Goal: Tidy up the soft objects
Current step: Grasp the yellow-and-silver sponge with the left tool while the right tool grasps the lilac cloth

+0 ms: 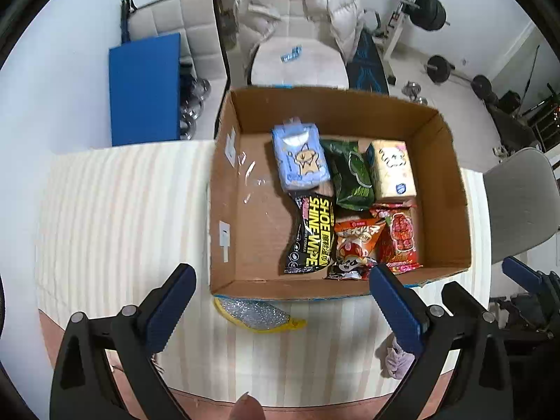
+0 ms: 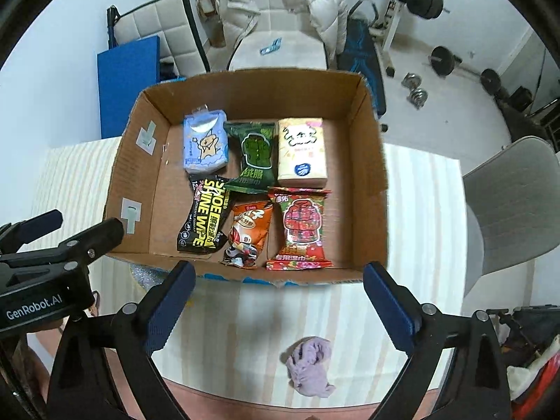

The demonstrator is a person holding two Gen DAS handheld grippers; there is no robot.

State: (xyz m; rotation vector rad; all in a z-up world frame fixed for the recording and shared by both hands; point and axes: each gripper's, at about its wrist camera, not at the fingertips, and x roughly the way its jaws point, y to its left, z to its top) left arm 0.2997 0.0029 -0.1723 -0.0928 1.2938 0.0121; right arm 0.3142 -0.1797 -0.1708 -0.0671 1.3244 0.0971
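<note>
Up above the cardboard box (image 2: 371,175), the left gripper (image 1: 280,301) and right gripper (image 2: 278,297) both gaped empty; the box's left half lay bare.

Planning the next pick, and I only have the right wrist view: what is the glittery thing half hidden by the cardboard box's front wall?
Observer: A flat silver glittery scrub pad with a yellow rim, lying on the striped tablecloth just outside the brown cardboard box.
Operator: Is the left hand-held gripper on it?
Observer: No. From its own camera, the left hand-held gripper is open and the pad shows between its fingers, untouched.
</note>
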